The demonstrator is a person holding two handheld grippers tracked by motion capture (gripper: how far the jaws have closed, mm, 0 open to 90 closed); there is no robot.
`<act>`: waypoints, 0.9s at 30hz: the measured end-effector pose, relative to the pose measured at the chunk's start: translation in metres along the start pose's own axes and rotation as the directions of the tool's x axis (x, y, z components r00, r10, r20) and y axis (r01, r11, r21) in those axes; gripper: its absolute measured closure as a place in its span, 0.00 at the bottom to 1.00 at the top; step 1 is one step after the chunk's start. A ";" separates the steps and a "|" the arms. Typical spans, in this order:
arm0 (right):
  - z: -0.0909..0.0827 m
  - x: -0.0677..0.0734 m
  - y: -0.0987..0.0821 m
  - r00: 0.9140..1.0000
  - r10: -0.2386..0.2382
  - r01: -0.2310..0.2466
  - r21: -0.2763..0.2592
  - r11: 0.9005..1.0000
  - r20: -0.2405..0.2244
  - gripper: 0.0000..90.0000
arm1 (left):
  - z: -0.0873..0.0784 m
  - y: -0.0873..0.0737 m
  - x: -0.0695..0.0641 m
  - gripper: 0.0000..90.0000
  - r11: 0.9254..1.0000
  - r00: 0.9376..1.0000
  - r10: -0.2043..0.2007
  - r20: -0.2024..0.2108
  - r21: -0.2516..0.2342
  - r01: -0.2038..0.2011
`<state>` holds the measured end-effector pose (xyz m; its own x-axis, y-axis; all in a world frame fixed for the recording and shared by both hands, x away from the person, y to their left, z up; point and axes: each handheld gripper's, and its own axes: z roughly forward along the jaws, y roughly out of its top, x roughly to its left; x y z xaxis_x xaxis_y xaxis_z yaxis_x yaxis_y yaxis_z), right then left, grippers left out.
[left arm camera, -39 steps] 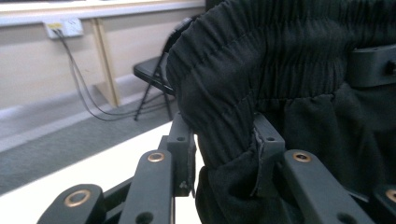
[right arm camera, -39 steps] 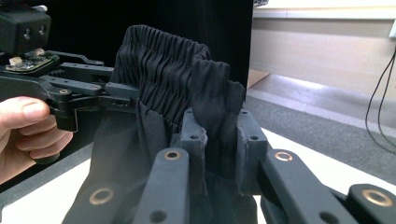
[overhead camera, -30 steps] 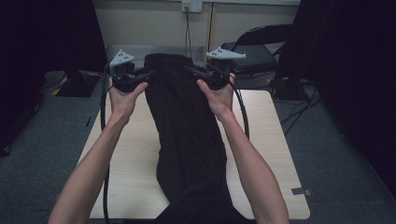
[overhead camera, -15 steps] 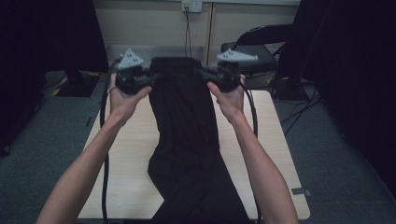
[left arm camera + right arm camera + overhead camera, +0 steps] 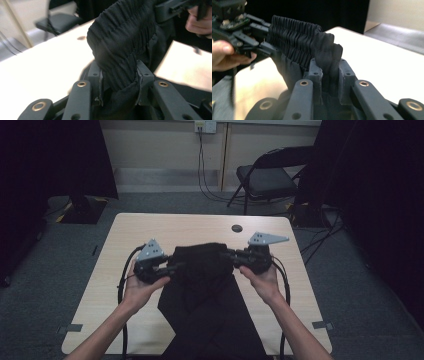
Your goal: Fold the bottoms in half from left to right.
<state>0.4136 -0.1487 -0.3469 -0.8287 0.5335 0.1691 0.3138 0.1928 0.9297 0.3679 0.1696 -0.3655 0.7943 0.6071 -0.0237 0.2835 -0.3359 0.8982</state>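
Note:
A black garment [image 5: 205, 290] with a ribbed elastic waistband lies down the middle of the wooden table [image 5: 150, 227], its lower part hanging over the near edge. My left gripper [image 5: 172, 267] is shut on the waistband's left end and my right gripper [image 5: 227, 255] on its right end, holding that band just above the cloth below. In the left gripper view the pads [image 5: 141, 75] pinch a thick fold of waistband [image 5: 125, 37]. In the right gripper view the jaws [image 5: 329, 72] clamp a bunched fold of ribbed cloth [image 5: 297, 35], with the other gripper [image 5: 242, 37] beyond it.
A round dark grommet [image 5: 237, 228] sits near the table's far edge. Behind the table stand a black folding chair [image 5: 265, 177] and a stand base [image 5: 82, 210] on the carpet. Cables [image 5: 202, 170] hang from a wall socket. Dark curtains flank both sides.
Both grippers have come down and toward the person with the waistband, from the table's far edge to its middle. The garment's top now folds over its lower part.

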 end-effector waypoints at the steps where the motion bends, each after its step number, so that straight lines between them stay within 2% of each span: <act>1: 0.000 0.000 0.000 1.000 0.000 0.000 0.000 1.000 0.000 0.85 | 0.000 0.000 0.000 0.72 1.000 1.000 0.000 0.000 0.000 0.000; 3: -0.006 0.015 -0.024 1.000 0.014 -0.012 0.050 0.999 -0.028 0.85 | 0.001 -0.019 -0.009 0.72 0.999 0.999 -0.027 0.032 0.039 0.026; 5: -0.006 0.023 -0.047 0.999 0.018 -0.015 0.103 0.995 -0.033 0.85 | 0.008 -0.045 -0.017 0.71 0.993 0.996 -0.067 0.060 0.101 0.061; 6: -0.001 0.025 -0.068 0.999 0.033 -0.028 0.160 0.987 -0.032 0.85 | 0.019 -0.062 -0.021 0.71 0.980 0.993 -0.089 0.072 0.184 0.074; 7: 0.001 0.025 -0.077 0.999 0.035 -0.029 0.183 0.983 -0.027 0.85 | 0.025 -0.069 -0.022 0.71 0.975 0.995 -0.069 0.078 0.214 0.051; 8: 0.005 0.024 -0.089 0.998 0.055 -0.049 0.206 0.977 -0.021 0.85 | 0.029 -0.074 -0.022 0.71 0.971 0.993 -0.075 0.086 0.235 0.053; 9: 0.008 0.022 -0.096 0.997 0.070 -0.064 0.223 0.973 -0.017 0.85 | 0.037 -0.081 -0.021 0.71 0.959 0.988 -0.117 0.099 0.269 0.087; 10: 0.012 0.019 -0.105 0.997 0.079 -0.074 0.257 0.964 -0.008 0.85 | 0.042 -0.087 -0.021 0.71 0.950 0.985 -0.138 0.106 0.295 0.102; 12: 0.021 0.015 -0.116 0.997 0.073 -0.074 0.301 0.951 0.014 0.85 | 0.050 -0.093 -0.023 0.71 0.939 0.991 -0.112 0.071 0.333 0.082; 14: 0.030 0.011 -0.125 0.997 0.073 -0.079 0.332 0.940 0.030 0.85 | 0.056 -0.095 -0.019 0.71 0.929 0.994 -0.099 0.055 0.363 0.072; 16: 0.039 0.006 -0.130 0.997 0.065 -0.077 0.353 0.932 0.046 0.85 | 0.063 -0.098 -0.011 0.71 0.927 0.994 -0.102 0.041 0.367 0.080; 18: 0.046 0.002 -0.131 0.996 0.056 -0.075 0.358 0.931 0.063 0.85 | 0.069 -0.098 0.000 0.70 0.926 0.993 -0.117 0.022 0.363 0.102; 19: 0.053 -0.001 -0.132 0.996 0.046 -0.071 0.360 0.930 0.076 0.85 | 0.073 -0.096 0.005 0.70 0.929 0.995 -0.097 0.003 0.358 0.089; 20: 0.058 -0.004 -0.131 0.995 0.044 -0.074 0.352 0.933 0.091 0.85 | 0.077 -0.094 0.012 0.70 0.930 0.997 -0.073 -0.026 0.359 0.077; 21: 0.064 -0.008 -0.128 0.994 0.032 -0.068 0.346 0.936 0.107 0.85 | 0.080 -0.092 0.017 0.70 0.930 0.996 -0.071 -0.046 0.358 0.083; 22: 0.069 -0.012 -0.126 0.993 0.026 -0.066 0.347 0.936 0.118 0.85 | 0.086 -0.088 0.028 0.70 0.931 0.995 -0.062 -0.073 0.356 0.084; 23: 0.077 -0.019 -0.122 0.990 0.029 -0.075 0.340 0.938 0.137 0.85 | 0.092 -0.086 0.037 0.70 0.931 0.993 -0.078 -0.093 0.349 0.106; 27: 0.099 -0.044 -0.115 0.984 0.069 -0.116 0.292 0.949 0.164 0.85 | 0.109 -0.078 0.068 0.71 0.937 0.985 -0.072 -0.155 0.328 0.120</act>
<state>0.4595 -0.1127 -0.4939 -0.7176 0.6735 0.1771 0.5292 0.3620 0.7674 0.4583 0.1589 -0.4852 0.6789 0.7339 -0.0205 0.5376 -0.4779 0.6947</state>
